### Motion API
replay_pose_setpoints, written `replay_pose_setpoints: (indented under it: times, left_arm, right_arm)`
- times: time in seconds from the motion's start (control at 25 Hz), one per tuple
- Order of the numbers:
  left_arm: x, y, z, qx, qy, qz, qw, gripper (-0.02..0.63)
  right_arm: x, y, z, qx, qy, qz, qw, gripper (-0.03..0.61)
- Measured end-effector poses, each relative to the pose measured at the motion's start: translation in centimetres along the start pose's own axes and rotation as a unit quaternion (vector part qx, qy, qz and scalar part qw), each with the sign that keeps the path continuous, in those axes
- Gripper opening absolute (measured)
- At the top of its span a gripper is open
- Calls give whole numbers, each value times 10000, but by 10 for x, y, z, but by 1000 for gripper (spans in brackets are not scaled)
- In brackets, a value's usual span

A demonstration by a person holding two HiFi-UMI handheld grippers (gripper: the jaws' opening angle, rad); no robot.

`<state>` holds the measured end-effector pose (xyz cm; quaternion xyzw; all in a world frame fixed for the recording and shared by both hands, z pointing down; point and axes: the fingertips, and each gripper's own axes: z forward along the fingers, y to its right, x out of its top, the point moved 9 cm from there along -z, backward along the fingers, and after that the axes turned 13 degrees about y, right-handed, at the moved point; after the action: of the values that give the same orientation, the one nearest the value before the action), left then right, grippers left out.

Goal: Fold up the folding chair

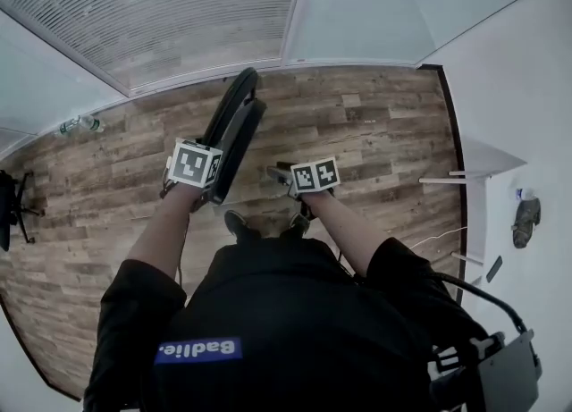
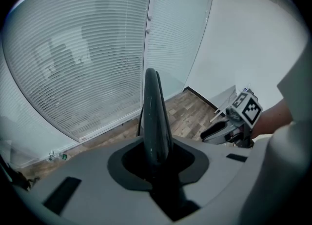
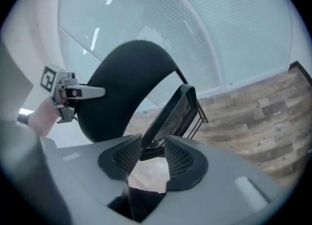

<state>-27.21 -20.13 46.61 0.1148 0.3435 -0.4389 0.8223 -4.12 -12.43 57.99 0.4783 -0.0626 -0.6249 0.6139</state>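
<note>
On the wooden floor (image 1: pixel 384 133), far to the left near the window, lies a bottle (image 1: pixel 79 124). Next comes the left gripper (image 1: pixel 198 176): its jaws are narrow and closed on the thin upper edge of the folding chair (image 1: pixel 234 124). The chair is black and stands on the floor in front of the person, seen from its edge, with the backrest and the seat close together. To its right is the right gripper (image 1: pixel 309 183), near the chair's seat. Its jaws stand moderately apart and press on nothing; the floor shows through the gap between them.
</note>
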Motion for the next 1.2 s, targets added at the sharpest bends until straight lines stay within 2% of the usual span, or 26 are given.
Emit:
replay_pose_setpoints:
  times: [0.2,0.36,0.52,0.64,0.8,1.2]
  left_arm:
    - [4,1,3,68,-70,110,9999,81]
    - [4,3,2,138,-132,174,9997,80]
    - [5,6,2,187,-211,232,9993,78]
    - [6,7,1,278,-271,327,9987,75]
    - [5,6,0,424,-333,505,9973,75]
    - [5,9,1,485,-562,622,9953,72]
  right_arm:
    - [9,-3,-68,-42,817,-341,9961,20]
    - [15,-22,-111,-52,1316,-984,9864,3]
    - [26,-47,-152,132,2236,-1669,9602,3]
    - [33,-59,-174,101,2690,-1994,9422,2]
    - [34,-60,-192,5,2971,-2013,9334,2]
    - [27,-57,-217,-88,3120,-1927,9303,2]
